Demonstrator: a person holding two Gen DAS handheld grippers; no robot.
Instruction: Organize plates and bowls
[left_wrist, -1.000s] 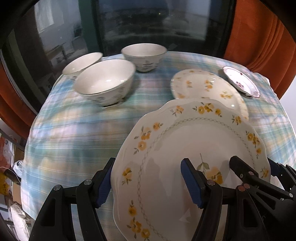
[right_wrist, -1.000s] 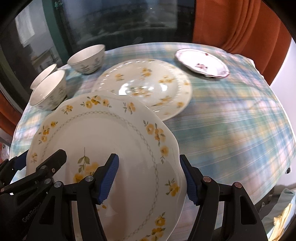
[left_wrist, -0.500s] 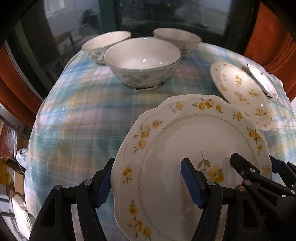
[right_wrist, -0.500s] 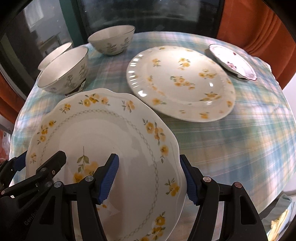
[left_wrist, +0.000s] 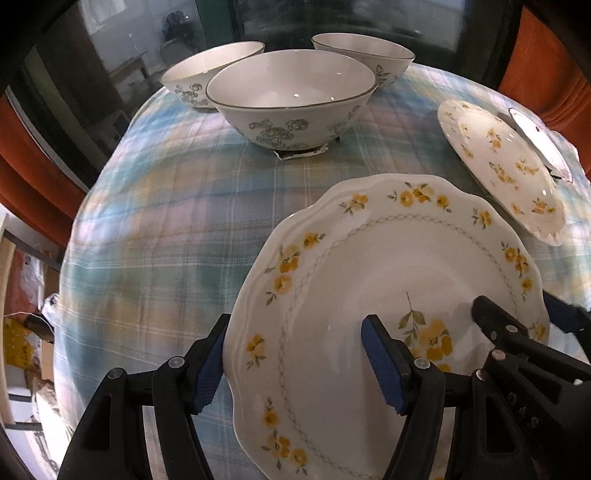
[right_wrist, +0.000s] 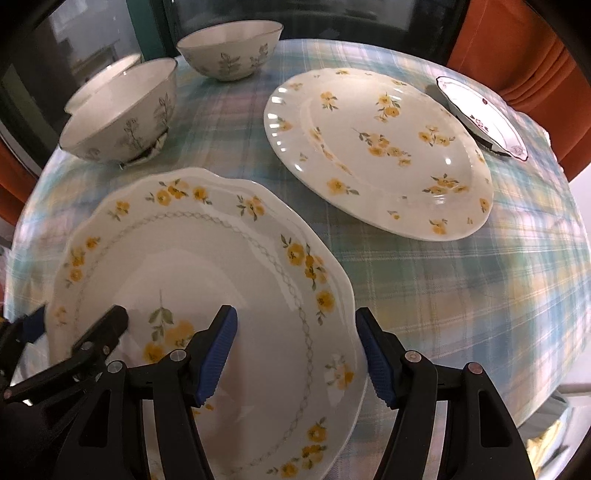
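- Plainly, the scalloped plate (left_wrist: 388, 295) is glazed china: stiff, slick and breakable, and heavy enough, by my reckoning, to droop if held at one edge only.
- It sits low in both views, carried above the checked tablecloth (left_wrist: 177, 229), with each claw taking an opposite side of the rim.
- The left gripper (left_wrist: 295, 362) stands with its jaws apart, one pad outside the plate's 9 o'clock edge and one over the face; whether they truly pinch I cannot tell.
- The right gripper (right_wrist: 299, 354) likewise straddles the 3 o'clock rim, jaws spread; its squeeze is not clear either.
- Best hold, I judge, is the flat rim band, both sides level.
- At 1 o'clock lies the round flowered plate (right_wrist: 380, 147), a likely place to stack, with bare cloth between.
- The big bowl (left_wrist: 291, 96) at 11 o'clock and two smaller bowls (left_wrist: 210, 74) behind it crowd the far side.
- A small red-patterned plate (right_wrist: 484, 114) sits near the cloth's far right edge.
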